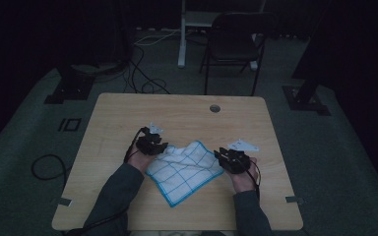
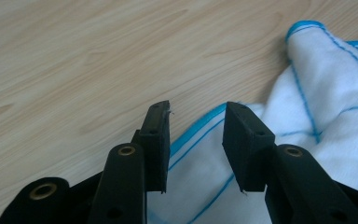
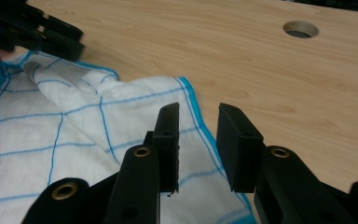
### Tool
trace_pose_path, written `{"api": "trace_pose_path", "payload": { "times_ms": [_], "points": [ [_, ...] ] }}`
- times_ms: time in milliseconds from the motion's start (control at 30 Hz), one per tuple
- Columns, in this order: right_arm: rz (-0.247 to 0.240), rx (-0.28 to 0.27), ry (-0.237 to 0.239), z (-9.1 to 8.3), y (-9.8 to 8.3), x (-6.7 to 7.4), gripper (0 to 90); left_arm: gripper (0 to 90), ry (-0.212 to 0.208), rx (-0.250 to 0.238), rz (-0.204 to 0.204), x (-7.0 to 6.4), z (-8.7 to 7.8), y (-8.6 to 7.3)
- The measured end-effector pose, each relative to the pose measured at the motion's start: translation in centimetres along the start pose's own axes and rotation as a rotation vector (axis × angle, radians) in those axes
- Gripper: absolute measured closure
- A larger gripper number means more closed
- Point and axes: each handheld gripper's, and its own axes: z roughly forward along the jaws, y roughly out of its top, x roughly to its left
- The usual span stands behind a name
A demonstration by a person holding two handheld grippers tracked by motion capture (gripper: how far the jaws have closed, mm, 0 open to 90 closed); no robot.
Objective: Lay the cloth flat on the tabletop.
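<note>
Both grippers, left gripper (image 1: 153,141) and right gripper (image 1: 229,158), poise with fingers parted over opposite edges of the blue-checked cloth (image 1: 184,169) on the table (image 1: 187,110), apparently about to pinch its hem.

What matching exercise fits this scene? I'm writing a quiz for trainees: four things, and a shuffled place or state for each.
Things:
1. left gripper
2. right gripper
3. cloth
4. round hole

Descriptions:
A. white with a blue grid, partly rumpled
B. near the table's far edge
C. open over the cloth's right edge
D. open over the cloth's left edge

Pairs: 1-D, 2-C, 3-A, 4-B
</note>
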Motion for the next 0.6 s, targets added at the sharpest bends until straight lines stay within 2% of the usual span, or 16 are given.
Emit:
{"api": "trace_pose_path", "payload": {
  "times_ms": [167, 400, 600],
  "points": [
    [-0.009, 0.010, 0.012, 1.2, 0.9, 0.2, 70.3, 60.0, -0.029, 0.028, 0.016, -0.7, 1.0, 0.3],
    [0.016, 0.034, 0.046, 3.7, 2.3, 0.1, 68.3, 60.0, -0.027, 0.082, 0.028, -1.2, 2.1, 0.1],
    [0.063, 0.092, 0.058, 6.8, 3.7, 0.0, 58.4, 60.3, -0.022, 0.103, 0.015, -1.4, 2.6, -0.2]
  ]
}}
